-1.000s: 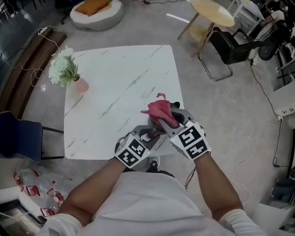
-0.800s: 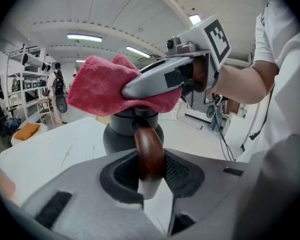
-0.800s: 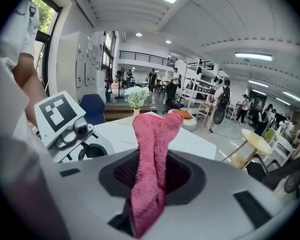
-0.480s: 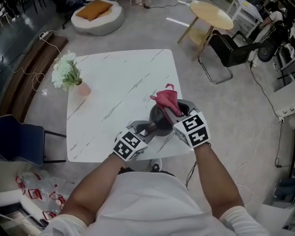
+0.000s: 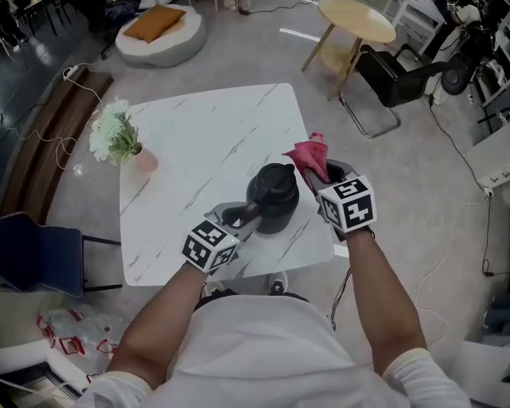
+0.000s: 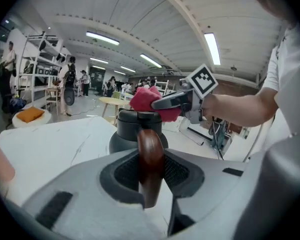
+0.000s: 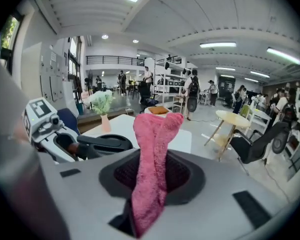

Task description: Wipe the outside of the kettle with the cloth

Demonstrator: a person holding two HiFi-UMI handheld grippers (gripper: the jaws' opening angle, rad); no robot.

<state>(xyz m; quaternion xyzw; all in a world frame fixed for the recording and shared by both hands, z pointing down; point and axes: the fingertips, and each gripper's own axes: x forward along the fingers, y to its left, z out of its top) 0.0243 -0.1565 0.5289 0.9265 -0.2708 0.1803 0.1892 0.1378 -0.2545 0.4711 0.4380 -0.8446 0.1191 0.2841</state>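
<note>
A black kettle [image 5: 272,198] is over the near right part of the white marble table [image 5: 204,134]. My left gripper [image 5: 240,218] is shut on its brown wooden handle [image 6: 150,156], which stands upright between the jaws in the left gripper view. My right gripper [image 5: 330,179] is shut on a pink cloth [image 5: 308,155]; it holds the cloth at the kettle's right side, near the lid. The cloth [image 7: 155,154] rises from between the jaws in the right gripper view, with the kettle's dark top [image 7: 106,144] behind it to the left. The kettle's base is hidden.
A pink vase of white flowers [image 5: 117,134] stands at the table's left edge. The kettle is close to the table's near right corner. A blue chair [image 5: 30,253] stands left of the table, with a round wooden table [image 5: 357,19] and a black chair [image 5: 399,79] beyond.
The pink cloth has come off the kettle's top and moved to its right side, so the lid now shows. Both grippers have shifted up in the head view, the right one also rightward.
</note>
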